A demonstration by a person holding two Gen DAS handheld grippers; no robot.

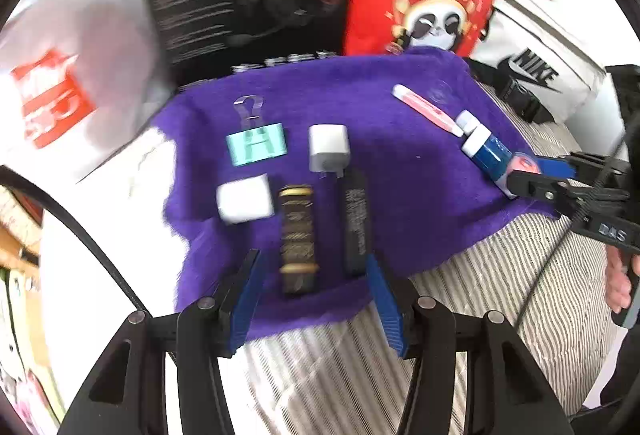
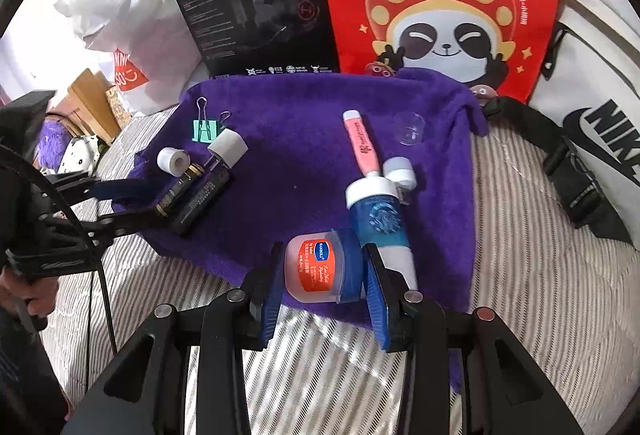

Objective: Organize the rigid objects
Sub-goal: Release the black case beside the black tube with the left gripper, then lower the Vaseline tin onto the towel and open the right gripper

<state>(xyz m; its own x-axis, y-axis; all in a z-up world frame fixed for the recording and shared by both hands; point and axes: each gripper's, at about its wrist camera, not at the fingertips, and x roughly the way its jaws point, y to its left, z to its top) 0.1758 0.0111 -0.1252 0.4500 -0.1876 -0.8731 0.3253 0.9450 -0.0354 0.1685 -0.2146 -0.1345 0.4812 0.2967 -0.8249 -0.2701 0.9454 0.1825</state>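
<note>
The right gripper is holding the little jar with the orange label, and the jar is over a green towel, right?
Not quite: the towel is purple, not green, as the right wrist view shows. The right gripper does hold the little jar with the orange label.

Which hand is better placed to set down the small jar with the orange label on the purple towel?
Right. The right gripper already holds the small jar with the orange label over the purple towel. The left gripper is open and empty above two dark bars.
</note>
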